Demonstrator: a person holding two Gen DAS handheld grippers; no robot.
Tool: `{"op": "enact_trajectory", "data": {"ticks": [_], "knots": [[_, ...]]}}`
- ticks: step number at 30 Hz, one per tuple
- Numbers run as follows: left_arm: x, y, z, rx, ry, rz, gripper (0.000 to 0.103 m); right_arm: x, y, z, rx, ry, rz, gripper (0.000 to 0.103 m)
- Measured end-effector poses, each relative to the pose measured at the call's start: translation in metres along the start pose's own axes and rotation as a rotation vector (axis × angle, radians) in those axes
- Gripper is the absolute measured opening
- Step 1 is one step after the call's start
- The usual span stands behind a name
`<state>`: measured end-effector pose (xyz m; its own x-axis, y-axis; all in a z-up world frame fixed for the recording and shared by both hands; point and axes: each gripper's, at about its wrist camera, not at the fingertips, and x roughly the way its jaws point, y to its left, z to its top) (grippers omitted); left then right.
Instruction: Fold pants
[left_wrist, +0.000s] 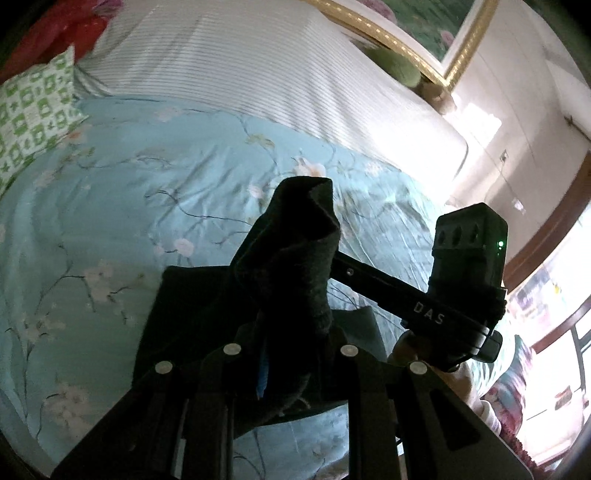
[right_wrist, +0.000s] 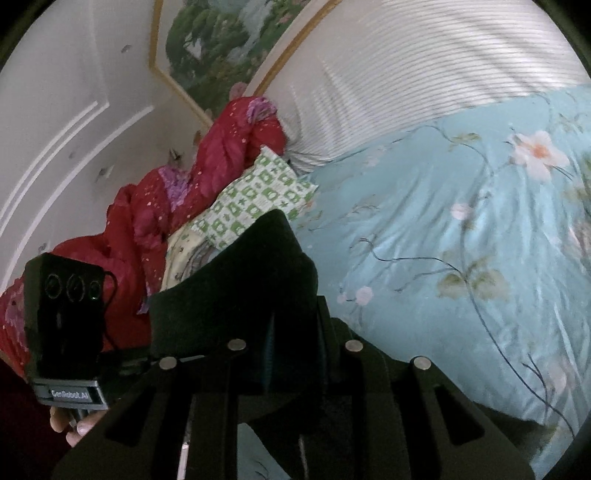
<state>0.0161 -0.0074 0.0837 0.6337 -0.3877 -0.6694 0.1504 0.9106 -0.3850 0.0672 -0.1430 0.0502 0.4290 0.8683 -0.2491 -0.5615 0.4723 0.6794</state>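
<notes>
The dark pants (left_wrist: 291, 266) hang bunched from my left gripper (left_wrist: 291, 354), which is shut on their cloth above the light blue flowered bedspread (left_wrist: 129, 206). In the right wrist view, my right gripper (right_wrist: 291, 343) is shut on another part of the same dark pants (right_wrist: 251, 280), held up over the bed. The right gripper's body (left_wrist: 461, 280) shows in the left wrist view just right of the cloth. The left gripper's body (right_wrist: 62, 314) shows at the left of the right wrist view. Both grippers' fingertips are hidden by cloth.
A white striped quilt (left_wrist: 240, 66) lies at the head of the bed. A green-checked pillow (right_wrist: 258, 195) and a red blanket (right_wrist: 207, 177) lie at the bed's side by the wall. A gold-framed picture (left_wrist: 424, 33) hangs on the wall.
</notes>
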Motion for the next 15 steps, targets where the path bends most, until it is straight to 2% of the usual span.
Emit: {"op": "enact_trajectory", "data": {"ticks": [10, 15], "knots": [[0.027, -0.028, -0.004, 0.078, 0.045, 0.001, 0.018, -0.029, -0.027, -0.014, 0.066, -0.047, -0.023, 0.020], [0.043, -0.038, -0.012, 0.115, 0.075, 0.008, 0.018, -0.036, -0.042, -0.022, 0.091, -0.041, -0.050, 0.020]]}}
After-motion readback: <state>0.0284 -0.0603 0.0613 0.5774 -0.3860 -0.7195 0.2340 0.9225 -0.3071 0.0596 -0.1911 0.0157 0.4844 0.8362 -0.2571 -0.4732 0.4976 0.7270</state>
